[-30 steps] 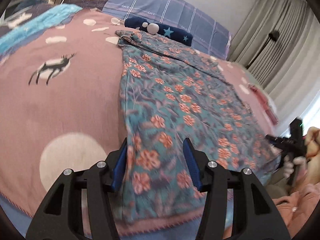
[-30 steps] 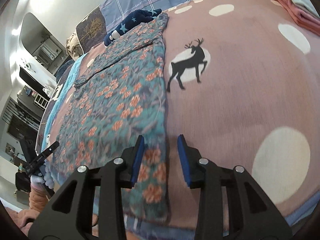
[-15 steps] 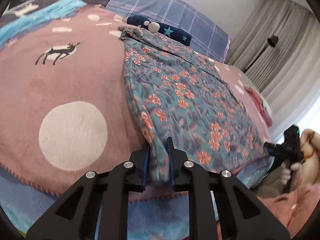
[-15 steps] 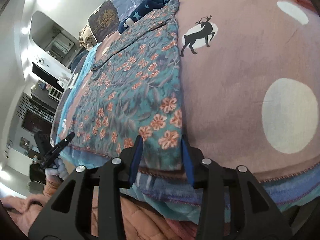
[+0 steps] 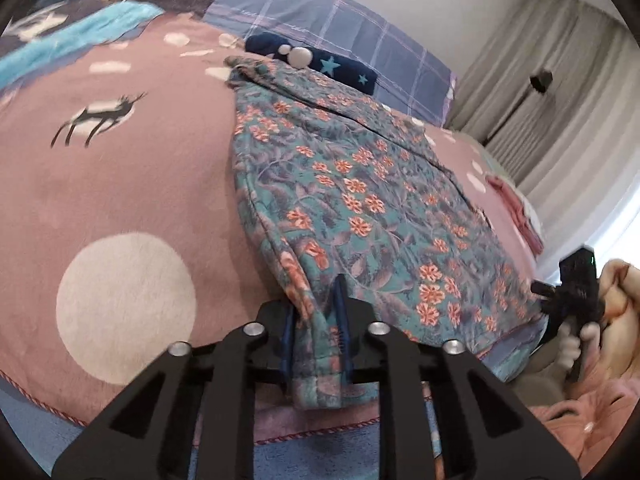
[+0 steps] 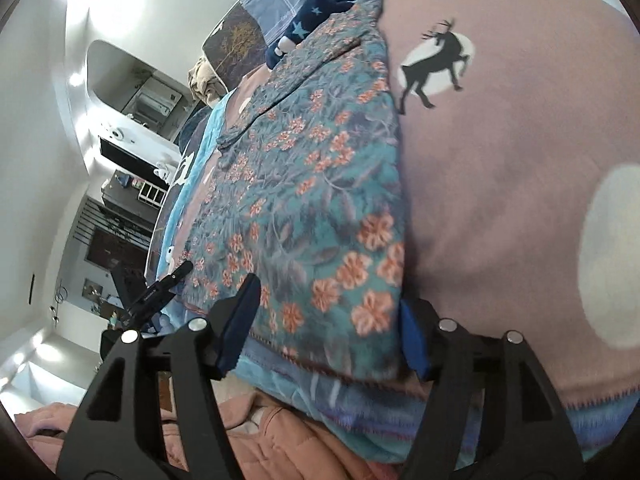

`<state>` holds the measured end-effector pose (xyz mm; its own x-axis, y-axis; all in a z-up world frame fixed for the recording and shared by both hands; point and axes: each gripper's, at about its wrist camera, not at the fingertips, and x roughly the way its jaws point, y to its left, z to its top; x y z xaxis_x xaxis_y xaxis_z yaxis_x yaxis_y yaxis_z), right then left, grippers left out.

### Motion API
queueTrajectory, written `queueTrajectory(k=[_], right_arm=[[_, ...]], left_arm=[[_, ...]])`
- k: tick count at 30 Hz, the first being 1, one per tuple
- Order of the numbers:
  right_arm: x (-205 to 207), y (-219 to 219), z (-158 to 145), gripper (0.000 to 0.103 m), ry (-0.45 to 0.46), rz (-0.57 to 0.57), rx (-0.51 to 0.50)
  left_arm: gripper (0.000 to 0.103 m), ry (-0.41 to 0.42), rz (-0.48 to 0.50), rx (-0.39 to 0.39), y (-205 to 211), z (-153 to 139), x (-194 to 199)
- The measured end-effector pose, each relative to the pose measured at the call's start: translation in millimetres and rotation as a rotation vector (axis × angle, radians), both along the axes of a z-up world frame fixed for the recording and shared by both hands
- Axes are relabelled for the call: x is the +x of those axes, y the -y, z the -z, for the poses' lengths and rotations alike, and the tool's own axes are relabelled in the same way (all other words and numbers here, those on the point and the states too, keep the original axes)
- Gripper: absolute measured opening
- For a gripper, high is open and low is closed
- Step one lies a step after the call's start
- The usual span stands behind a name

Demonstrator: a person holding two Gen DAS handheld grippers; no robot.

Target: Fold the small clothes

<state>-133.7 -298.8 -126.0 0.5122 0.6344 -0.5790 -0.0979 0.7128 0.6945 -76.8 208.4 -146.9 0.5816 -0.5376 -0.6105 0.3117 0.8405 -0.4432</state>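
Teal floral fleece garment [image 5: 360,208] spread lengthwise up pink spotted blanket [image 5: 120,184], near hem at bed edge; left gripper [image 5: 316,336] just clamped on its left hem corner, right gripper [image 6: 328,320] just widening, straddling right corner, pads not pressing.

Bare blanket [image 5: 120,200] flanks garment [image 5: 360,200]

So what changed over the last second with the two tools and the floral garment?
The left tool closed and now pinches the floral garment's near left corner, bunching it. The right tool has just been opening; its jaws straddle the right corner without pinching it. The garment stays spread on the pink blanket.
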Motion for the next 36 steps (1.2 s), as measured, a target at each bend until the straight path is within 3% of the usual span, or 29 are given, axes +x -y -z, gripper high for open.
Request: queueTrajectory(k=[1, 2, 4, 10, 17, 20, 22, 27, 36], right_arm=[[2, -1, 1, 0.017, -0.009, 0.0, 0.011], [5, -3, 3, 0.004, -0.022, 0.01, 0.03], [3, -1, -4, 0.003, 0.008, 0.027, 0.062], [-19, 35, -75, 0.003, 0.262, 0.097, 0.188], [-68, 60, -117, 0.003, 0.374, 0.153, 0.212], [-103, 59, -136, 0.003, 0.419, 0.186, 0.089], [-104, 52, -135, 0.003, 0.404, 0.214, 0.003], [-61, 45, -107, 0.003, 0.326, 0.272, -0.046], [-21, 29, -118, 0.003, 0.409, 0.315, -0.215]], left_arm=[[0.006, 0.003, 0.001, -0.018, 0, -3, 0], [0.006, 0.011, -0.004, -0.044, -2, -7, -2], [0.005, 0.059, -0.026, -0.073, -7, -22, -7], [0.005, 0.28, -0.028, -0.128, -15, -93, -35], [0.005, 0.375, -0.003, -0.211, -14, -131, -87], [0.005, 0.391, 0.002, -0.188, -10, -135, -107], [0.005, 0.382, -0.005, -0.161, -3, -130, -104], [0.005, 0.323, -0.058, -0.126, 8, -119, -74], [0.005, 0.334, -0.107, -0.072, 22, -128, -38]])
